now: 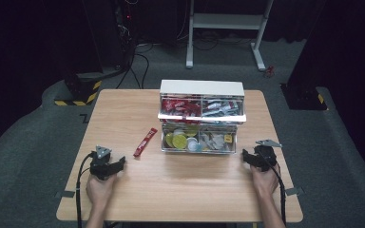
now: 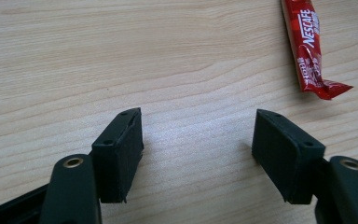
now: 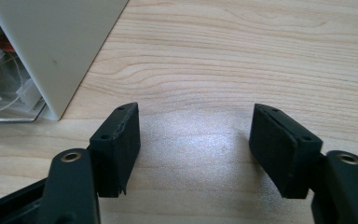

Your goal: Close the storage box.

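A white two-drawer organiser [image 1: 201, 88] stands at the middle back of the wooden table [image 1: 123, 109], both clear drawers pulled out. The upper drawer [image 1: 201, 109] holds red and white sachets; the lower drawer [image 1: 198, 138] holds yellow-green capsules and small packets. A red Nescafe stick [image 1: 145, 142] lies on the table left of the organiser. My left gripper [image 1: 119, 164] rests near the front left, open and holding nothing, with the stick [image 2: 313, 51] ahead to its right. My right gripper [image 1: 245, 158] rests at the front right, open, with the organiser's white side [image 3: 56, 42] at its left.
The person's hands and forearms reach in over the table's front edge, each with a black cable trailing back. Beyond the table lie grey floor, a white desk frame [image 1: 228, 23] and cables.
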